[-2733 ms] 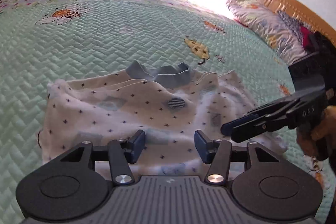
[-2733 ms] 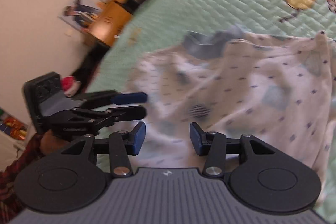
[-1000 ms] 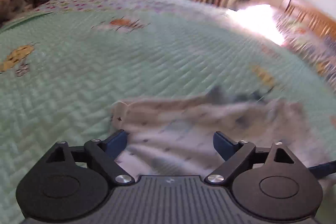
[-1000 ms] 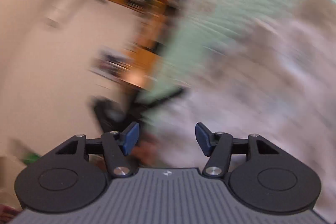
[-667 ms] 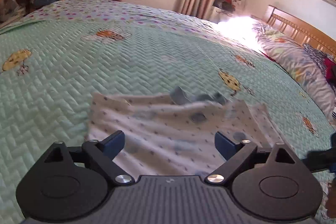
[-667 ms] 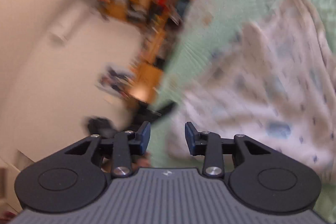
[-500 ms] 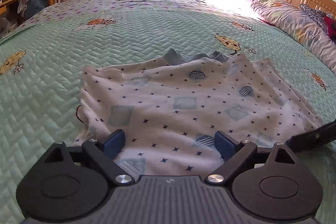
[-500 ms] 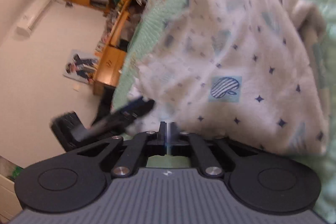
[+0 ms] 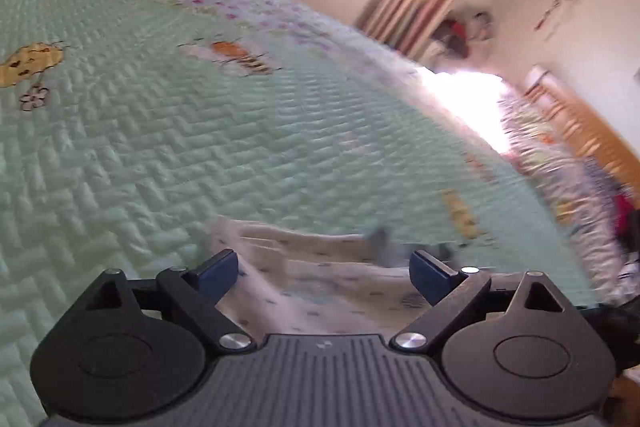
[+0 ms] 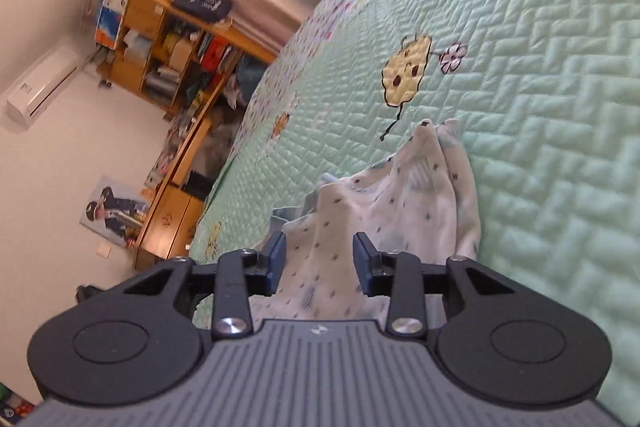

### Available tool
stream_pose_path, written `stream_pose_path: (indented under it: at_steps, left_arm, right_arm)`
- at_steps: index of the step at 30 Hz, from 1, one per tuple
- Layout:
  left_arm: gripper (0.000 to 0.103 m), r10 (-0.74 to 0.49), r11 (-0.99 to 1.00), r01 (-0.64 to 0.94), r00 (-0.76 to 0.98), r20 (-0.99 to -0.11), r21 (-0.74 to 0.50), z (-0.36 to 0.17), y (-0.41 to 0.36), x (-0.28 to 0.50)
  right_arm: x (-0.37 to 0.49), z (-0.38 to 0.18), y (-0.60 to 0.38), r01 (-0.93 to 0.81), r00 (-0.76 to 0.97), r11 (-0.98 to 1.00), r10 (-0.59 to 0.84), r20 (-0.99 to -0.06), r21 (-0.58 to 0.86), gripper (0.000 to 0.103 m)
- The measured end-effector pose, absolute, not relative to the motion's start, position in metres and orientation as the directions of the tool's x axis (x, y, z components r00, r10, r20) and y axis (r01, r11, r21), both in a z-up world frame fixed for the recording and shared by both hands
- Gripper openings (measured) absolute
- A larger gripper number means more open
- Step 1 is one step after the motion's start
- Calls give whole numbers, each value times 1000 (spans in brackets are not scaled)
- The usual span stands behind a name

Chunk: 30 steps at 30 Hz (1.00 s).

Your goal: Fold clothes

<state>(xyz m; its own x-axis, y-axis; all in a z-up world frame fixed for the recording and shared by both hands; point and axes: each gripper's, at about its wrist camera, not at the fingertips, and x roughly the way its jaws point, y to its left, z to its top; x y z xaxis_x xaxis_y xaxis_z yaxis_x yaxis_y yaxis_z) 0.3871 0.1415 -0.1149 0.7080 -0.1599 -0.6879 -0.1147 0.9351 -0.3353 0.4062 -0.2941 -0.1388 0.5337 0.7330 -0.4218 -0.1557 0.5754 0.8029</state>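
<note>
— How far along was the folding, going by the left gripper first?

— Its jaws stood wide apart with nothing between them, above the near part of the white patterned shirt. The shirt lay on the green bedspread, blurred, its grey collar on the far side. From there it looked low and fairly flat, but I couldn't count any folds.

— And on the right?

— The right gripper was released too, jaws parted either side of a raised ridge of the shirt without pinching it. In that view the cloth was bunched and rumpled, drawn up to a peak at its far end near the yellow figure stitched on the bedspread. I'd judge it not neatly folded: smoothing and folding seemed left to do.

— What differed from half a second before?

— The right gripper had been clamped shut on the shirt's edge then; now it had let go. The left one had been just as wide, but the shirt had lain spread broad in front of it, and now showed only as a narrow strip.
</note>
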Motion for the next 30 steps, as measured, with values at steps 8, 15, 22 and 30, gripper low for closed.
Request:
stream_pose_path:
  at_steps: [8, 15, 22, 30]
  left_arm:
    - [75, -101, 963, -96, 735, -671, -251, -121, 143, 376]
    - [79, -147, 964, -19, 795, -589, -266, -75, 108, 350]
    - [61, -346, 937, 211, 682, -645, -279, -123, 49, 415]
    - [63, -343, 822, -57, 744, -573, -566, -117, 142, 383]
  right_arm:
    - [412, -171, -312, -16, 622, 581, 643, -447, 813, 0]
    - [406, -184, -325, -22, 631, 532, 664, -401, 846, 0]
    - [397, -188, -331, -76, 648, 537, 667, -367, 840, 0]
    - [397, -182, -331, -78, 640, 565, 661, -393, 822, 0]
